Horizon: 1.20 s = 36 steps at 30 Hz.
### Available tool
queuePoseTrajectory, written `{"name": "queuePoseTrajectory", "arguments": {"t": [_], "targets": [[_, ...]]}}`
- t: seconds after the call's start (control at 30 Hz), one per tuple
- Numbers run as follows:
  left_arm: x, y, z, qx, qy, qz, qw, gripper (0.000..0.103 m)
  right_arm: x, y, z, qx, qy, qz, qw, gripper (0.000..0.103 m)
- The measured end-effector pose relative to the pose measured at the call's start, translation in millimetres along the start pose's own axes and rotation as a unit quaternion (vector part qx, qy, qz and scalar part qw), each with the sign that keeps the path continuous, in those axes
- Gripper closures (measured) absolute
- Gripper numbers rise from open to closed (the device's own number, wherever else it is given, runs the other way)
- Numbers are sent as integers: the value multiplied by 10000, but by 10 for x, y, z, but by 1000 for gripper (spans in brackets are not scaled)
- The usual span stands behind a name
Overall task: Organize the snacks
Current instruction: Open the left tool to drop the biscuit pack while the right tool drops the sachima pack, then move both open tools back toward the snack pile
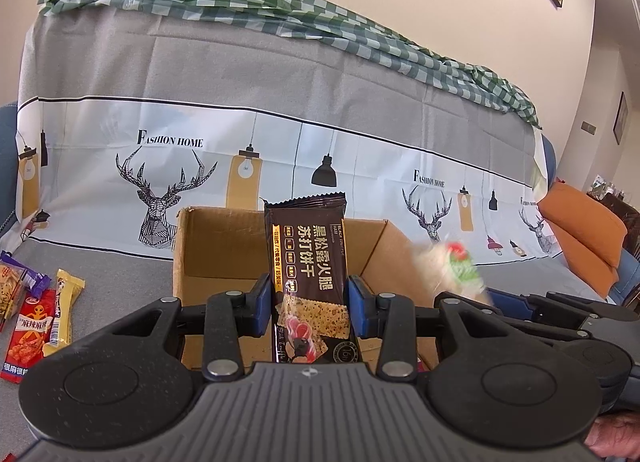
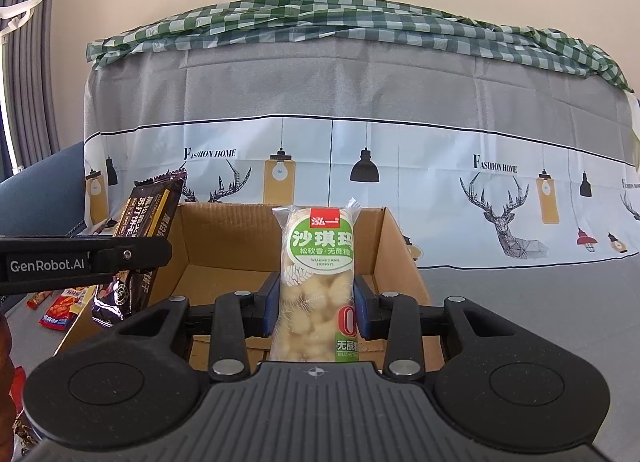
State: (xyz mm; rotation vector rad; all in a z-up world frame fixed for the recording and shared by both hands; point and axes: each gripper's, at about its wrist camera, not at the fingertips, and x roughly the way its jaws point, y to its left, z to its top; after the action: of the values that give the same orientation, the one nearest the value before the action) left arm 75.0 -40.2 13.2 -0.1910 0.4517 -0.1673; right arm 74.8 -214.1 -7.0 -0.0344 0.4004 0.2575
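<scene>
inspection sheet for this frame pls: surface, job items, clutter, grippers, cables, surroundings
Surface: grey cloth cover, deer and lamp print behind.
Job's things: open cardboard box; dark cracker packet; pale sachima packet; loose snack packets left of box.
Clutter: nothing seen.
Grippers: left gripper shut on cracker packet; right gripper shut on sachima packet, both over the box.
Cables: nothing seen.
Surroundings: green checked cloth, orange cushion, curtain.

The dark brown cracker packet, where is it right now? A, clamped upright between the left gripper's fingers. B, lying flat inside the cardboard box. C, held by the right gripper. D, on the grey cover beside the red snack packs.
A: the dark brown cracker packet stands upright between the left gripper's blue fingers, in front of the open cardboard box.
</scene>
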Motion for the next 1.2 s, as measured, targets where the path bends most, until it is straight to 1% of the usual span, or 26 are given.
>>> {"name": "queuePoseTrajectory", "arguments": {"t": [0.1, 0.13, 0.17, 0.23, 0.3, 0.4, 0.6, 0.67, 0.7, 0.8, 0.87, 1.0, 1.13, 1.2], "targets": [[-9, 9, 3, -21, 1, -62, 10000, 60, -12, 4, 1, -1, -37, -27, 10000, 65], [-14, 11, 6, -45, 0, -84, 10000, 57, -15, 8, 1, -1, -43, -51, 10000, 64], [-17, 19, 9, -71, 1, -108, 9999, 49, -14, 8, 3, 1, -39, -60, 10000, 63], [-25, 21, 17, -86, -28, -114, 9999, 44, -18, 16, 2, 16, -46, -68, 10000, 59], [-27, 11, 25, -65, -48, -99, 9999, 44, -18, 24, 4, 14, -56, -92, 9999, 53], [-43, 4, 33, -47, -88, -72, 9999, 44, -23, 29, 14, 61, -82, -106, 9999, 49], [-134, 50, 29, 38, -330, 76, 9994, 46, -26, 93, 40, 233, -179, -119, 9995, 44], [-188, 89, 18, 83, -422, 136, 9990, 48, -35, 146, 38, 239, -224, -105, 9994, 41], [-220, 118, 14, 100, -447, 181, 9988, 52, -47, 182, 36, 227, -251, -88, 9994, 39], [-335, 235, 10, 113, -430, 337, 9984, 61, -117, 329, 29, 118, -385, -12, 9992, 39], [-429, 325, 24, 147, -369, 395, 9984, 74, -181, 427, 29, 27, -486, 79, 9988, 39], [-689, 560, 80, 264, -262, 395, 9985, 88, -346, 633, 34, -70, -704, 286, 9971, 40], [-961, 768, 122, 678, -232, 526, 9960, 89, -483, 846, 28, -52, -837, 521, 9951, 42], [-1069, 888, 79, 894, -213, 681, 9934, 89, -558, 966, -3, -14, -843, 655, 9943, 46]]}}
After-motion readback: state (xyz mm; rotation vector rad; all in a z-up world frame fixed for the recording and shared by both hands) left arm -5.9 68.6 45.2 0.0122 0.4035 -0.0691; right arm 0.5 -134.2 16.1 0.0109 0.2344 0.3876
